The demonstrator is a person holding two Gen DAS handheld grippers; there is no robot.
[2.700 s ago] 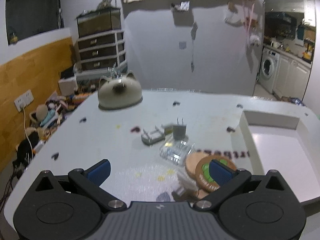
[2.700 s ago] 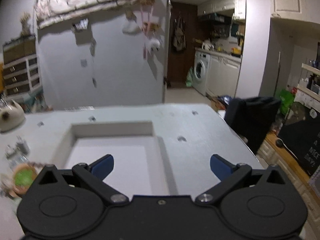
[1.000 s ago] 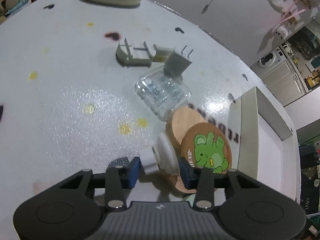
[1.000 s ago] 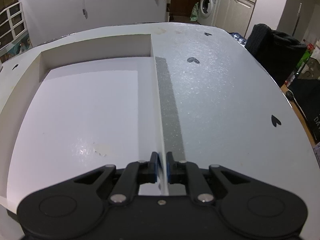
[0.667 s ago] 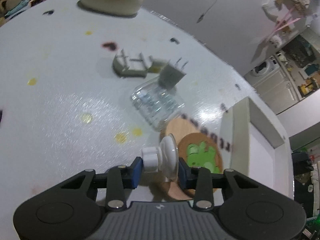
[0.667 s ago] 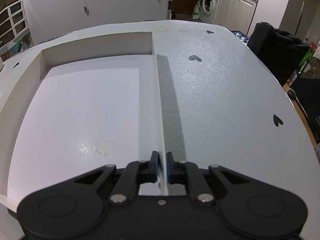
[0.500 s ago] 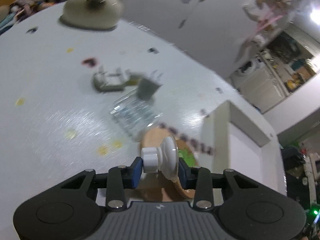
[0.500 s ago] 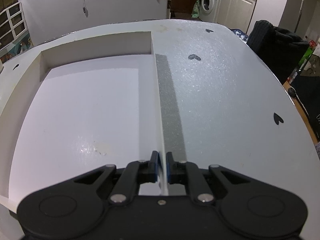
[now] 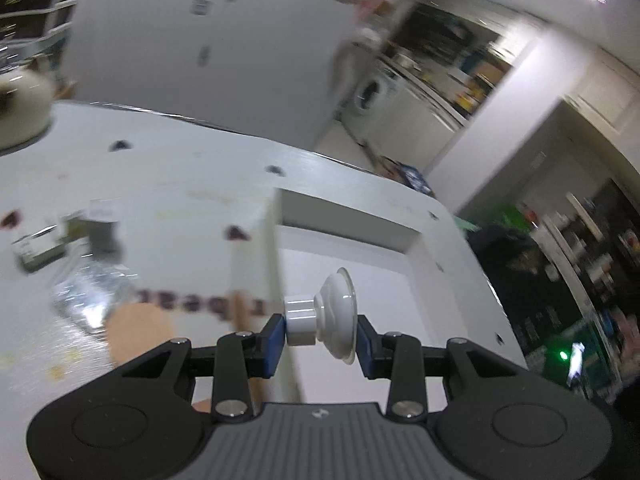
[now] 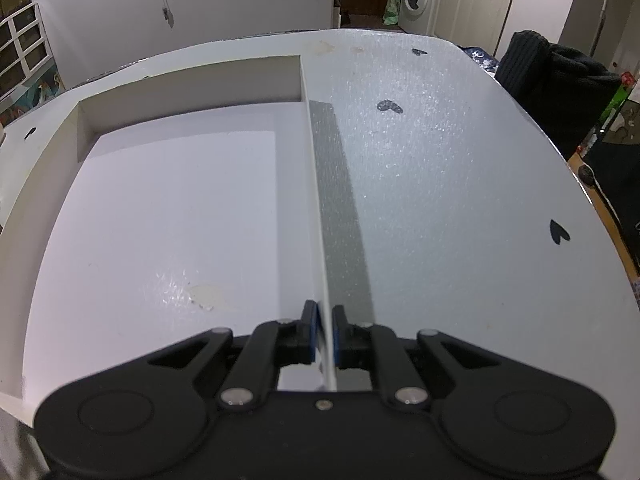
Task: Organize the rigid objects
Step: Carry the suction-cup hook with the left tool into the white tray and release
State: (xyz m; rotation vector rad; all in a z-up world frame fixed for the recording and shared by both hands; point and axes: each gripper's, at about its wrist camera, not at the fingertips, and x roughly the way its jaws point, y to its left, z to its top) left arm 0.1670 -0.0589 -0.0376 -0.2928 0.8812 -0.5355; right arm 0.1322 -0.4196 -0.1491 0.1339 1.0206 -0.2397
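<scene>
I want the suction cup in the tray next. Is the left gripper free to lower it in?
Probably yes: the left gripper holds the suction cup above the white tray, whose floor looks bare; the right gripper only pinches its side wall.

Suction cup [image 9: 335, 315]: white, a short round stub on one side and a ribbed dome flaring to a clear rim on the other — lying sideways, pinched between the blue pads of the left hand-held gripper [image 9: 321, 335], lifted off the worktop [image 9: 168, 184] above the box's near left wall.
Box [image 10: 160, 208]: shallow, white, open-topped, its floor bare but for a pale scuff — its thin right wall is clamped by the right hand-held gripper [image 10: 325, 334].
</scene>
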